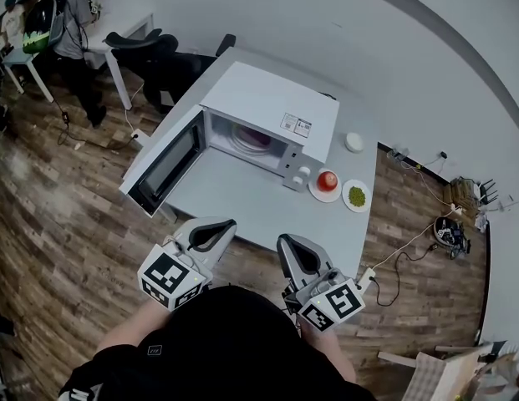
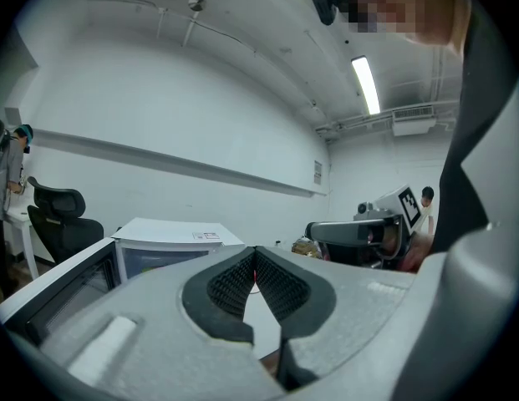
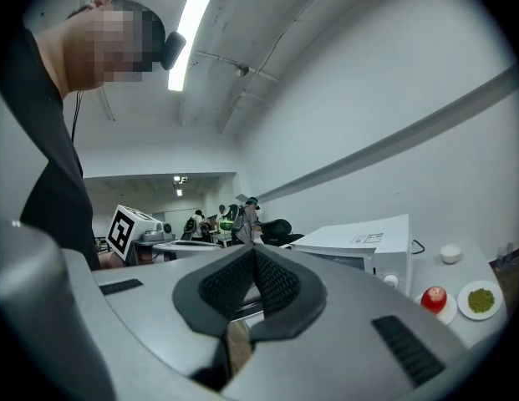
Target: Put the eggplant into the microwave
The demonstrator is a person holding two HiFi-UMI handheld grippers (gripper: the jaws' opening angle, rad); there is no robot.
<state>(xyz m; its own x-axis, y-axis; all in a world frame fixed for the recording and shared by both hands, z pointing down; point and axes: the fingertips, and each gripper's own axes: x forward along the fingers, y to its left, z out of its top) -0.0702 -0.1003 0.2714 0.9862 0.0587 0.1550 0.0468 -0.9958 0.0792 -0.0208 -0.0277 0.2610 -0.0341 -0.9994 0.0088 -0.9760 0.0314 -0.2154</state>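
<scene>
The white microwave (image 1: 272,107) stands on the grey table (image 1: 242,199) with its door (image 1: 163,161) swung open to the left. A purplish shape (image 1: 251,139) lies on the turntable inside; it is too small to tell whether it is the eggplant. My left gripper (image 1: 224,225) and right gripper (image 1: 288,245) hover side by side at the table's near edge, close to the person's body. Both are shut and hold nothing. The pads meet in the left gripper view (image 2: 256,256) and in the right gripper view (image 3: 253,251). The microwave (image 2: 171,239) (image 3: 368,245) shows beyond each.
Right of the microwave, a red fruit (image 1: 328,180) (image 3: 434,298) sits on a white plate beside a plate of green bits (image 1: 357,195) (image 3: 480,299). A small white bowl (image 1: 353,142) stands behind them. Office chairs (image 1: 155,57) and a person (image 1: 75,23) are at the back left.
</scene>
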